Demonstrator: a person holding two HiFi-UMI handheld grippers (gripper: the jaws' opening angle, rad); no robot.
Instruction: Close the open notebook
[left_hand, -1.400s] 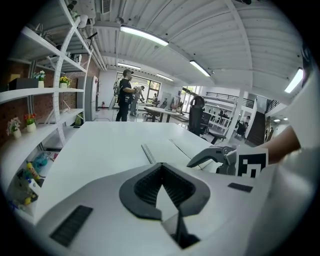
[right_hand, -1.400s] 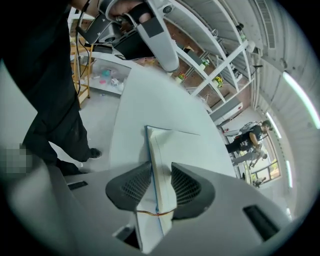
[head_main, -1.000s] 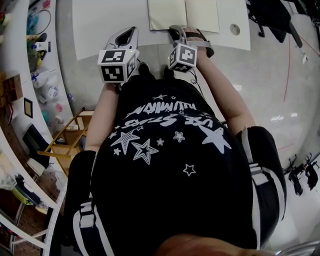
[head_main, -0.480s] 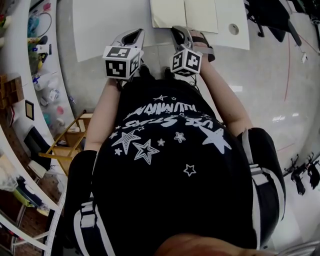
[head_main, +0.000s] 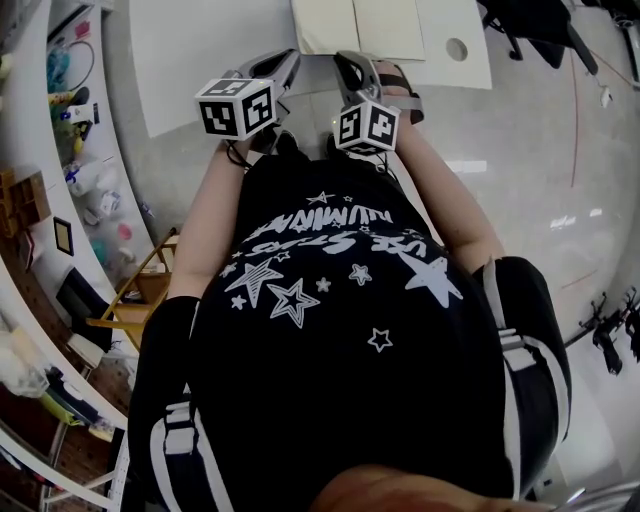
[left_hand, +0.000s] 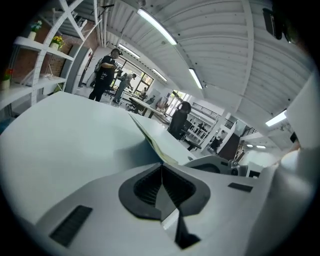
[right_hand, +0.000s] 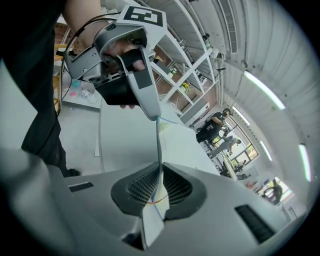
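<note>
Both tools work the open notebook (head_main: 360, 25) at 12 o'clock on your table (head_main: 200, 50): right gripper (right_hand: 160, 172) clamped on its near edge, likely to fold that half over; left gripper (left_hand: 161, 165), jaws together, at that edge.

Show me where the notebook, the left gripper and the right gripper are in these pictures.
notebook (head_main: 388, 28), head view, bare right page.
left gripper (left_hand: 161, 164), left gripper view, between its fingertips.
right gripper (right_hand: 160, 164), right gripper view, between its fingertips.
</note>
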